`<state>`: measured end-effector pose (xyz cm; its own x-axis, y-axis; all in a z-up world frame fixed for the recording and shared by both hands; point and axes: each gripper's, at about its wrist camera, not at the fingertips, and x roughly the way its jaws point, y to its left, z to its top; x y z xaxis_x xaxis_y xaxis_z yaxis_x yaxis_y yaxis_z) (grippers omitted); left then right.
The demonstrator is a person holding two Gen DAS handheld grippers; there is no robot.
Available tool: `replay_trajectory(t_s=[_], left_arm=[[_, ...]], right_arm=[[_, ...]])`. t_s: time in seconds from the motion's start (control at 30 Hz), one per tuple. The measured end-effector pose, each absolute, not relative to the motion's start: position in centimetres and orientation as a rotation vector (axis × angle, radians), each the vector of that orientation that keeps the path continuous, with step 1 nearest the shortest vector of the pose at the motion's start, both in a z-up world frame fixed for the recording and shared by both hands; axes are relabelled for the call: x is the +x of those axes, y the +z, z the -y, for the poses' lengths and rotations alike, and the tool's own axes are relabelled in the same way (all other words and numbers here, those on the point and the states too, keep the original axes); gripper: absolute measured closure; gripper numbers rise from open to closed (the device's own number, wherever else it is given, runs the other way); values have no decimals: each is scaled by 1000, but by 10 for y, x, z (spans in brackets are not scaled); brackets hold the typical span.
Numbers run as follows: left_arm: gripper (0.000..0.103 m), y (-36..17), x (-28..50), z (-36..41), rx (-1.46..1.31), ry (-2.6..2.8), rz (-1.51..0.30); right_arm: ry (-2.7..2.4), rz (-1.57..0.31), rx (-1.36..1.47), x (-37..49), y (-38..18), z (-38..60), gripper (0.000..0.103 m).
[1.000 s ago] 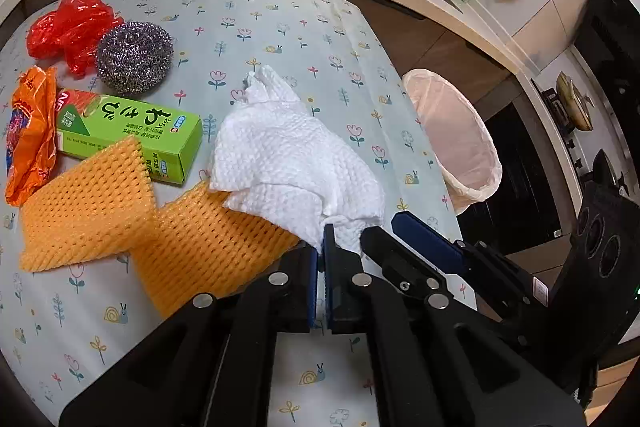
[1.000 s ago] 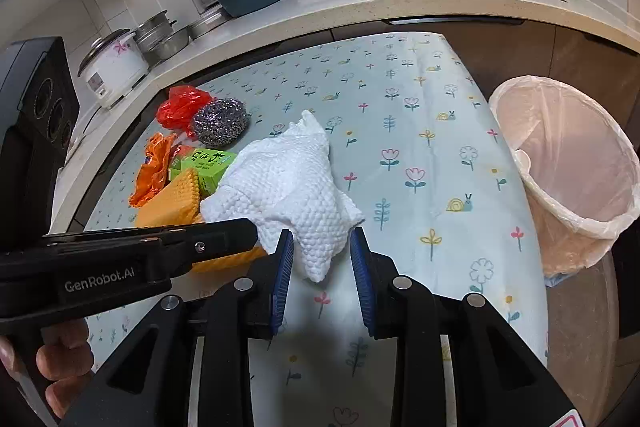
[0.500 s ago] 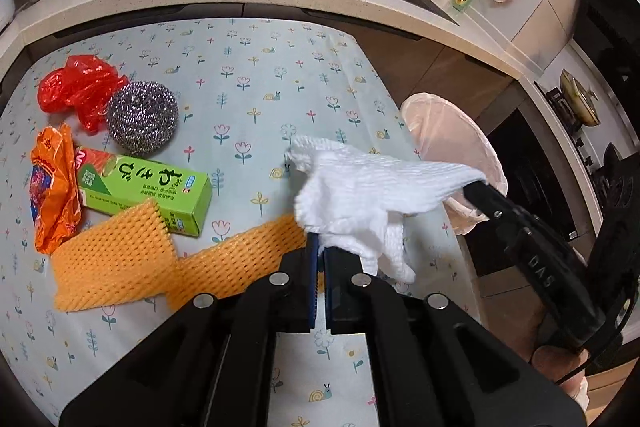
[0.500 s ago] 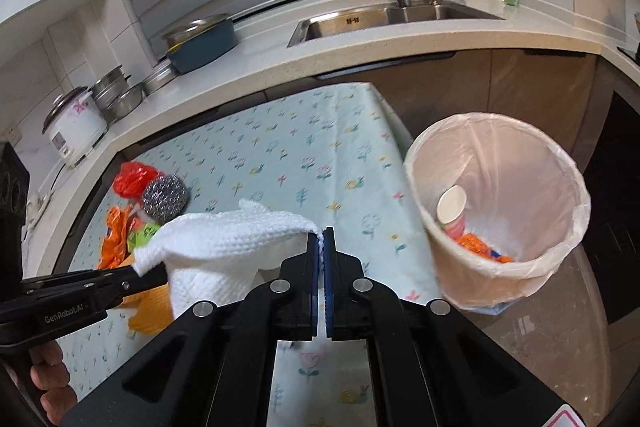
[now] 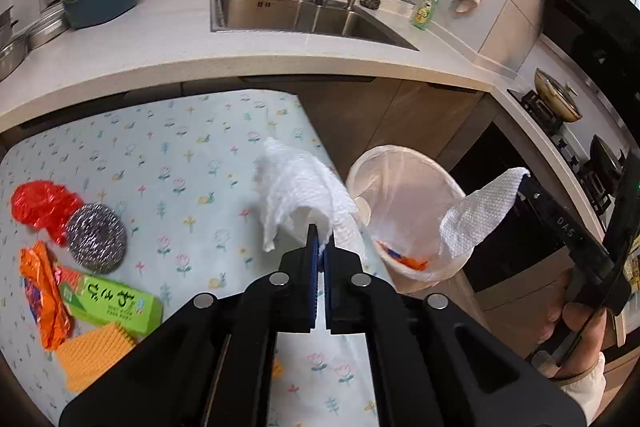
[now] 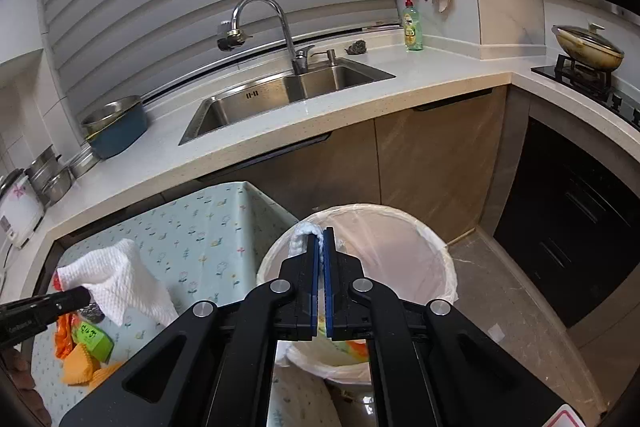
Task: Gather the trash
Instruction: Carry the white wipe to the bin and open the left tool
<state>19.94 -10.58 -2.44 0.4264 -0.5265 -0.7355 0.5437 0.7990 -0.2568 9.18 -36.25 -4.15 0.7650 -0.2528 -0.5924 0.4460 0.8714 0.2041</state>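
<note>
Left gripper [image 5: 321, 241] is closed tight on a white paper towel [image 5: 298, 197], which is pinched at the fingertips and bunched up above the flowered tablecloth [image 5: 188, 163], near the table's right edge. Right gripper [image 6: 321, 247] is also clamped shut, with a second white towel piece [image 6: 303, 231] caught at the tips; it is held directly over the mouth of the trash bin [image 6: 436, 251].

The bin is lined with a pale plastic bag. In the left wrist view, orange and blue scraps [image 5: 404, 257] are seen at the bottom, and the right gripper's towel piece [image 5: 478, 209] is shown hanging above the bin's far rim. In the right wrist view most of the bin contents are hidden behind the gripper body.

Still on the table, seen best from the left wrist: green box [image 5: 114, 301], orange mesh sponge [image 5: 94, 355], orange wrapper [image 5: 42, 297], steel scourer [image 5: 96, 237], red plastic bag [image 5: 42, 205]. From the right wrist these are only partly visible, behind the left gripper's towel [image 6: 120, 285].

Farther back a sink [image 6: 280, 95] with faucet is set in the white counter, a blue basin [image 6: 116, 125] is at the left, a dish soap bottle [image 6: 412, 27] at the corner. A lidded pan on the stove [image 6: 588, 45] is shown clearly only in the right wrist view.
</note>
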Motion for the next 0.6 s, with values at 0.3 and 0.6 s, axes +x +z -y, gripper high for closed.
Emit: replay_trajectory(t_s=[0.3, 0.6], left_arm=[[101, -13, 216, 197, 41, -808, -891], [98, -28, 217, 248, 66, -858, -921]], right_arm=[[-392, -662, 390, 114, -66, 398, 101], [-414, -676, 389, 121, -75, 404, 73]])
